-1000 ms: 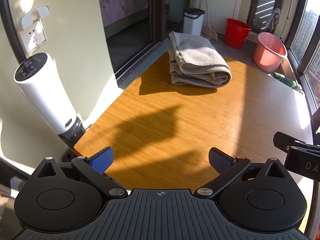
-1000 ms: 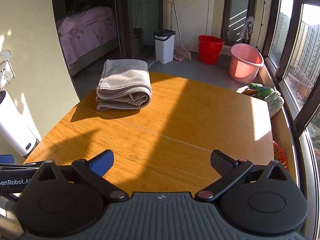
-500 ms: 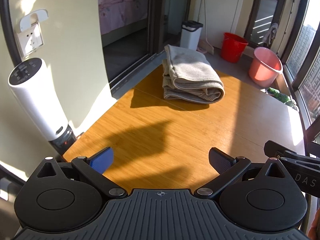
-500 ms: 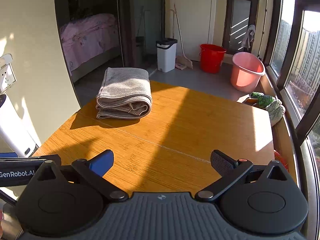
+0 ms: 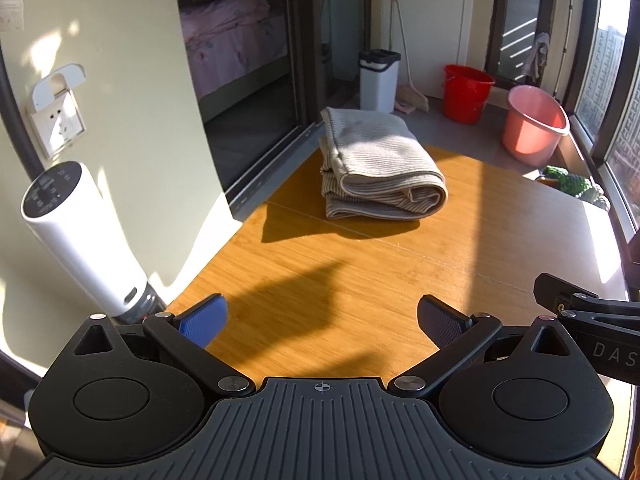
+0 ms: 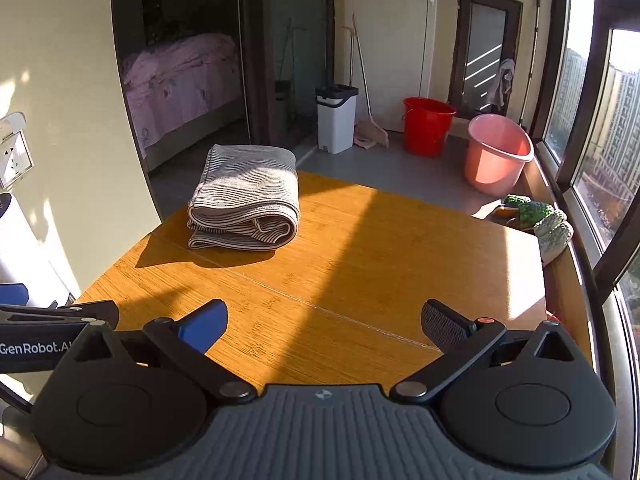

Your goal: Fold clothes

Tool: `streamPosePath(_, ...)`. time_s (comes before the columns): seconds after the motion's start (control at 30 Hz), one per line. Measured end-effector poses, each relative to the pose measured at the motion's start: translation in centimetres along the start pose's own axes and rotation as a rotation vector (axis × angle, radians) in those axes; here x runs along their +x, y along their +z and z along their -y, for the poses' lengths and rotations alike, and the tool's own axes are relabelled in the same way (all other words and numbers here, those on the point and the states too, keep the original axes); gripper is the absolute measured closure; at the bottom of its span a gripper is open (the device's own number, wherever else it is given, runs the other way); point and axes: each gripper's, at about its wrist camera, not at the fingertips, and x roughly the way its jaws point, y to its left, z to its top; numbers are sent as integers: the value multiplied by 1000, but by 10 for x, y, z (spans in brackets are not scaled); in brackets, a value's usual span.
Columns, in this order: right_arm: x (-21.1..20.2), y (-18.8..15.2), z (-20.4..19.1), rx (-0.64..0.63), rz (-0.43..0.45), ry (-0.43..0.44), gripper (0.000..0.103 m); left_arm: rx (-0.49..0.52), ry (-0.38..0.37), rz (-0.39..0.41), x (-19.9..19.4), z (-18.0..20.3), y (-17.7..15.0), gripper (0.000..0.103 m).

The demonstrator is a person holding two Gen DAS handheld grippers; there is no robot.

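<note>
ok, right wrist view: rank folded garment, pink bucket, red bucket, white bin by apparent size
1. folded garment, nearest, so it looks inflated
2. pink bucket
3. red bucket and white bin: too alike to rank

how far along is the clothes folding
Done: one striped garment lies folded at the table's far left corner. In hand: nothing; the left gripper and right gripper hover above bare wood, jaws open. Left: no unfolded clothes lie on the table.
</note>
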Motion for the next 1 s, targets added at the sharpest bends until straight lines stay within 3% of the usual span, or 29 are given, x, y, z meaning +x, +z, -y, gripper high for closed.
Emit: streamPosePath(1.0,7,-1,3,-15,-9,10,0,-27,7,-13,6,3,-6,0)
